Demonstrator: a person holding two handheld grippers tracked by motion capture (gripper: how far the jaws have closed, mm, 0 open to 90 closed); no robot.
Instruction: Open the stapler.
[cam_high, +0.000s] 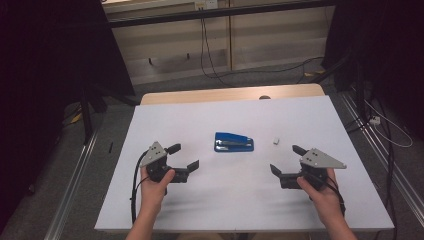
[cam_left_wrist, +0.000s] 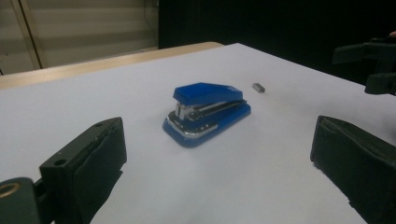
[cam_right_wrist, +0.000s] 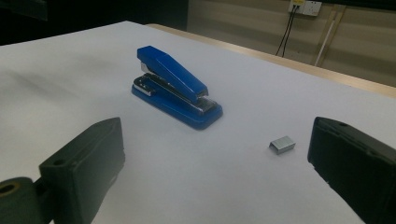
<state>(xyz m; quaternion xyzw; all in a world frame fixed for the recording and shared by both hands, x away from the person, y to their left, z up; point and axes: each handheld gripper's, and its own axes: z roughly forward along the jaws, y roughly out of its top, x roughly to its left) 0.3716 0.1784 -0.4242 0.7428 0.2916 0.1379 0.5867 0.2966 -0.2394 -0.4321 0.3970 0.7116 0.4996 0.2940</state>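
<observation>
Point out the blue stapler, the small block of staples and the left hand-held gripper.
blue stapler (cam_high: 233, 142), high view, top cover.
block of staples (cam_right_wrist: 282, 144), right gripper view, its top face.
left hand-held gripper (cam_high: 183, 156), high view, midway between its fingertips.

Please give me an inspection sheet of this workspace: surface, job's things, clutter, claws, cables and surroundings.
Surface: white table top, bare wooden strip at the far edge.
Job's things: blue stapler lying mid-table, closed; small grey staple block to its right, apart from it.
Clutter: nothing seen.
Claws: left claw and right claw both open, hand-held, holding nothing, either side of the stapler.
Cables: black cable trailing from the left claw; cords on the floor.
Surroundings: dark curtains, grey floor, beige wall.
</observation>
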